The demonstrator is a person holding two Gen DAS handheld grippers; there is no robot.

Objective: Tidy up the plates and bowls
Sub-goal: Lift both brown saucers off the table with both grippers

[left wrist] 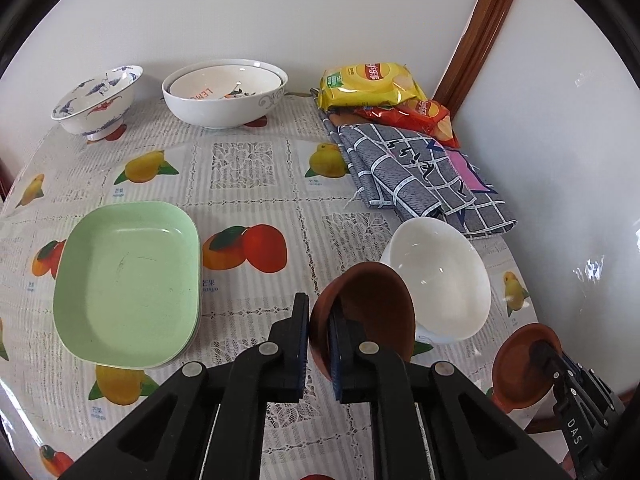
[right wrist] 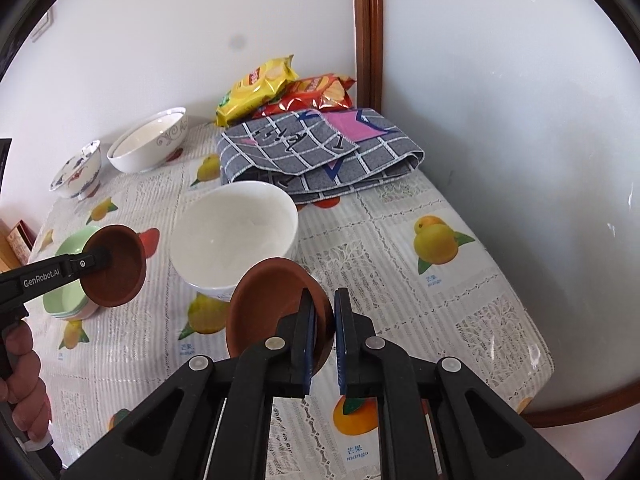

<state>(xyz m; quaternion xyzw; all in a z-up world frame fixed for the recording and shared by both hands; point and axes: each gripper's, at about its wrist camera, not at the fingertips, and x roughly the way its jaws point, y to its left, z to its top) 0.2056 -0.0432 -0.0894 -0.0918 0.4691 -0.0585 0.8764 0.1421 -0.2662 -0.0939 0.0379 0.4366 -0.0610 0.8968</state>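
Note:
My left gripper [left wrist: 319,322] is shut on the rim of a small brown bowl [left wrist: 372,308], held tilted above the table; it also shows in the right wrist view [right wrist: 116,266]. My right gripper [right wrist: 323,320] is shut on the rim of a second brown bowl [right wrist: 268,304], seen in the left wrist view [left wrist: 520,368] at the right. A plain white bowl [left wrist: 440,276] [right wrist: 236,236] stands on the table between both. Stacked green rectangular plates [left wrist: 128,284] [right wrist: 66,300] lie at the left. A large white bowl with a smaller one inside [left wrist: 224,92] and a blue-patterned bowl [left wrist: 96,100] stand at the back.
A folded grey checked cloth [left wrist: 416,176] [right wrist: 320,152] lies at the back right, with yellow [left wrist: 368,84] and red [left wrist: 432,116] snack bags behind it. The wall is close on the right. The table's edge [right wrist: 536,344] curves at the right.

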